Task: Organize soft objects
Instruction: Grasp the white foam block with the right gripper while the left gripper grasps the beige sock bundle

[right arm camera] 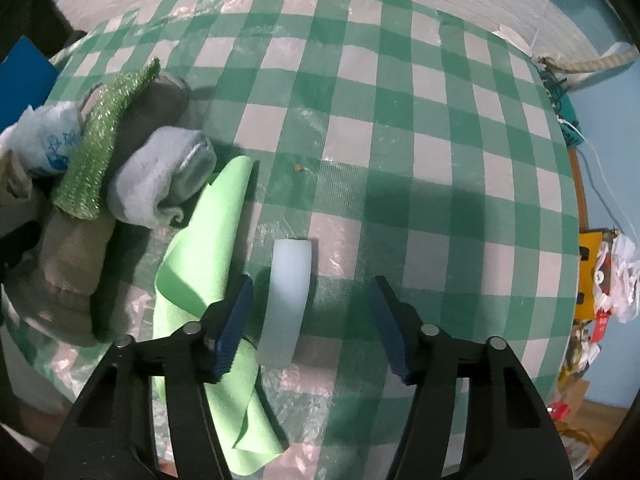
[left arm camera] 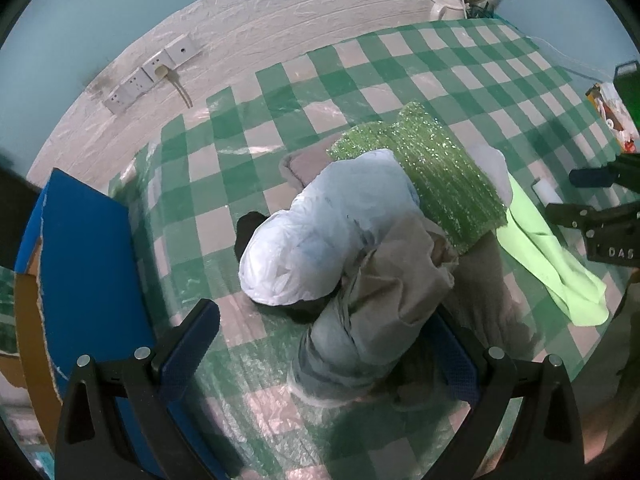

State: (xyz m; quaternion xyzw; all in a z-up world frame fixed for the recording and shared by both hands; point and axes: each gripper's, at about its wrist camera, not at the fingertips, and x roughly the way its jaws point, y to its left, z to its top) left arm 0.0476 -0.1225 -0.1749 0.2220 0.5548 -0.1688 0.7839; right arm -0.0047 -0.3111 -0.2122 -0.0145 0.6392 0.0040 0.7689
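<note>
Green-and-white checked tablecloth under clear plastic; white wall sockets, one plugged; blue board at table edge.

Both wrist views look down, sharing the checkered table.

Bench covered with green-and-white checked cloth under clear plastic film. Pile of soft things at one side: grey folded sock, sparkly green cloth, white plastic bag, beige cloth. Light green cloth spread flat just beside pile. White strip lies alone beside light green cloth.
</note>
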